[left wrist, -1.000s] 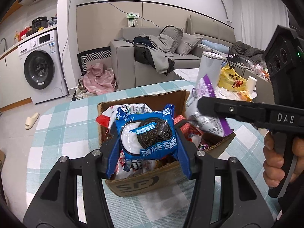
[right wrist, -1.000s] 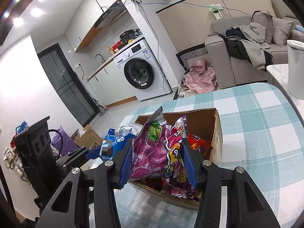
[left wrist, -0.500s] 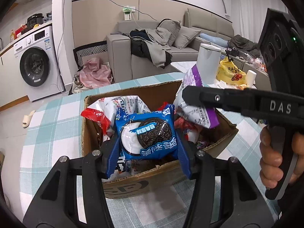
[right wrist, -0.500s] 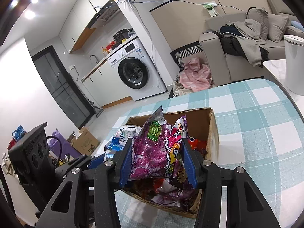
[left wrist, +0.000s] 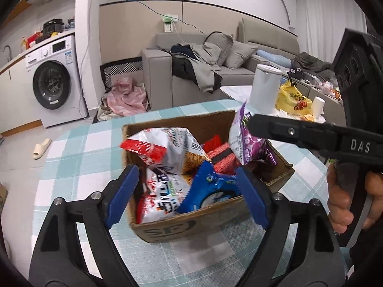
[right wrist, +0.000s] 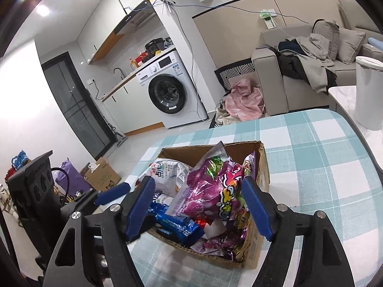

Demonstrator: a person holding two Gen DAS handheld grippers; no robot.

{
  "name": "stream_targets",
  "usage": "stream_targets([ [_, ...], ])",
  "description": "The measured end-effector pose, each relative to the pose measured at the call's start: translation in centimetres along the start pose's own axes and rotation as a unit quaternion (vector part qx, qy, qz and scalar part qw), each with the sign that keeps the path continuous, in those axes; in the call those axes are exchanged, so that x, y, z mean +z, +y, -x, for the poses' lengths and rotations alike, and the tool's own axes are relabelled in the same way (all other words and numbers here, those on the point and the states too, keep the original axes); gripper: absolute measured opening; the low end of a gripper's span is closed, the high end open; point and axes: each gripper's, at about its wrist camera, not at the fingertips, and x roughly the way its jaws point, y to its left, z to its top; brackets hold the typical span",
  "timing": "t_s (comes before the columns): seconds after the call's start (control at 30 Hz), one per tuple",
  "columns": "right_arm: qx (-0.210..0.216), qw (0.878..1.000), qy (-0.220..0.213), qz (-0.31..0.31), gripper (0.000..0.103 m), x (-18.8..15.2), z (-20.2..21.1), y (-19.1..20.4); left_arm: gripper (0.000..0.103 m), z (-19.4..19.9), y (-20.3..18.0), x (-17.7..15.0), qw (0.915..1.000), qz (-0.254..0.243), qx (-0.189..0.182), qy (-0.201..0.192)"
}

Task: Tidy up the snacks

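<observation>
A cardboard box (left wrist: 182, 224) of snack packets stands on the checked table; it also shows in the right wrist view (right wrist: 262, 165). My left gripper (left wrist: 189, 193) is open just above the box's near edge. The blue cookie packet (left wrist: 210, 193) lies loose in the box, also in the right wrist view (right wrist: 177, 224). My right gripper (right wrist: 198, 205) is open over the box. The purple snack bag (right wrist: 215, 191) rests on the pile between its jaws, and shows in the left wrist view (left wrist: 241, 143). A red and white bag (left wrist: 165, 148) lies at the box's left.
The table (right wrist: 323, 162) has a teal and white checked cloth. A white cylinder (left wrist: 264, 91), a yellow bag (left wrist: 293, 98) and a paper cup (left wrist: 318, 107) sit on a second table behind. A sofa and washing machine stand beyond.
Both grippers have opened. The blue cookie packet dropped from my left gripper into the box, and the purple bag left my right gripper's grip and settled on the pile.
</observation>
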Motion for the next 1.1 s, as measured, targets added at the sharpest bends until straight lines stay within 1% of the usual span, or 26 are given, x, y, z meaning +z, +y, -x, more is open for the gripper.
stream_targets([
  [0.03, 0.003, 1.000, 0.002, 0.003, 0.085, 0.0, 0.0, 0.2, 0.085, 0.3, 0.2, 0.0, 1.0000, 0.002, 0.001, -0.002],
  [0.1, 0.011, 1.000, 0.007, 0.011, 0.085, -0.1, 0.1, 0.6, 0.086, 1.1, 0.3, 0.0, 1.0000, 0.004, 0.003, -0.006],
  [0.17, 0.014, 1.000, 0.007, 0.017, 0.088, -0.2, 0.3, 1.0, 0.089, 1.7, 0.4, 0.0, 0.9999, 0.003, 0.007, -0.008],
  [0.2, 0.018, 1.000, 0.007, 0.018, 0.092, -0.3, 0.3, 1.1, 0.090, 1.9, 0.5, 0.0, 0.9999, 0.002, 0.009, -0.010],
  [0.23, 0.021, 1.000, 0.007, 0.020, 0.094, -0.3, 0.4, 1.2, 0.093, 2.4, 0.5, -0.1, 0.9998, 0.003, 0.011, -0.013],
  [0.27, 0.020, 1.000, 0.005, 0.023, 0.095, -0.4, 0.6, 1.4, 0.099, 2.6, 0.6, -0.2, 0.9998, 0.003, 0.014, -0.015],
  [0.3, 0.018, 1.000, 0.003, 0.026, 0.097, -0.5, 0.8, 1.5, 0.101, 2.9, 0.6, -0.3, 0.9997, 0.004, 0.015, -0.018],
  [0.43, 0.011, 0.999, -0.001, 0.037, 0.102, -0.9, 1.8, 1.8, 0.102, 4.2, 0.7, -0.8, 0.9995, 0.003, 0.018, -0.027],
  [0.67, 0.002, 0.999, -0.012, 0.044, 0.102, -2.2, 3.3, 1.8, 0.102, 6.3, 1.3, -1.8, 0.9983, 0.021, 0.033, -0.044],
  [0.8, -0.003, 0.999, -0.011, 0.052, 0.103, -3.2, 3.7, 1.9, 0.102, 6.7, 1.5, -2.5, 0.9977, 0.023, 0.041, -0.049],
  [0.93, -0.002, 0.998, -0.018, 0.059, 0.103, -4.2, 3.9, 2.0, 0.102, 7.1, 1.2, -3.7, 0.9972, 0.014, 0.049, -0.054],
  [1.1, 0.003, 0.998, -0.013, 0.058, 0.103, -5.8, 3.7, 2.0, 0.102, 7.3, 1.0, -5.2, 0.9974, 0.017, 0.045, -0.053],
])
